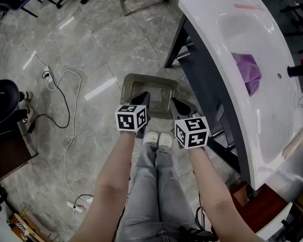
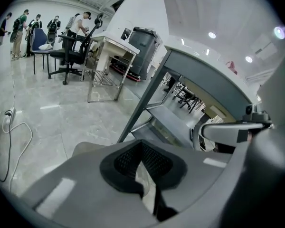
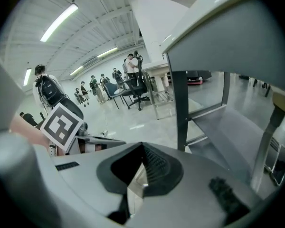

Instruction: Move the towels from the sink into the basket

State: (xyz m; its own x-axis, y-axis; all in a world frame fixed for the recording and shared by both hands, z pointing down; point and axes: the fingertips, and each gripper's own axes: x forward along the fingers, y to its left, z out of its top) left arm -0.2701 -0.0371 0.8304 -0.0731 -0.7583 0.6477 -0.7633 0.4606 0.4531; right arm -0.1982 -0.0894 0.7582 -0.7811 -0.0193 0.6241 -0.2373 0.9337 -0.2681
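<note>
A purple towel lies crumpled in the white sink at the right of the head view. On the floor in front of the sink's frame stands a low grey basket; I cannot tell what lies in it. Both grippers hang side by side just above the basket's near edge, pointing down at it. The left gripper has its jaws together and holds nothing. In the same way, the right gripper is shut and empty. Neither gripper view shows the towel.
The sink's dark metal frame stands right of the basket, with a black tap on the sink's far side. A white cable and power strip lie on the floor at left beside a black chair. My white shoes are below the grippers.
</note>
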